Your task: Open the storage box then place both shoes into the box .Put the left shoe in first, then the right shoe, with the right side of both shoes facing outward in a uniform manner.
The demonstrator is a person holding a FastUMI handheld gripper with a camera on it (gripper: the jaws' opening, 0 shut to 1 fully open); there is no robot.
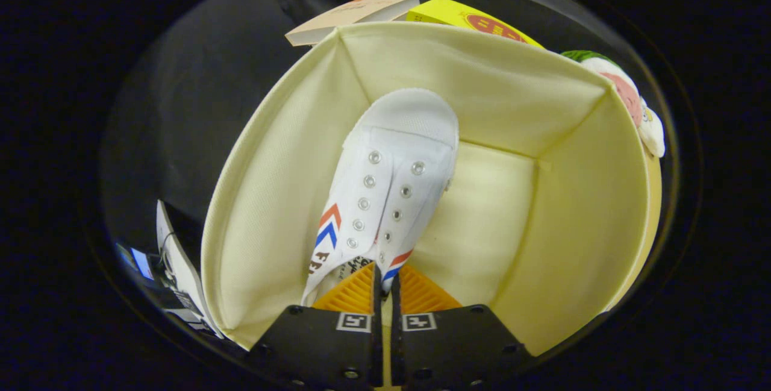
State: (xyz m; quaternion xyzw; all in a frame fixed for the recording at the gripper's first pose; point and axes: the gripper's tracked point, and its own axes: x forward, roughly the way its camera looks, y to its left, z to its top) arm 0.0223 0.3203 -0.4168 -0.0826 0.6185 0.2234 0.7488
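Inside, cream storage box open-topped, white shoe toe-down within, claw apparently clamped on its collar.

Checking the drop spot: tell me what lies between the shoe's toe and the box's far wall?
Nothing: in the gripper view the shoe, pinched by the tool, has its toe against the box's far wall.
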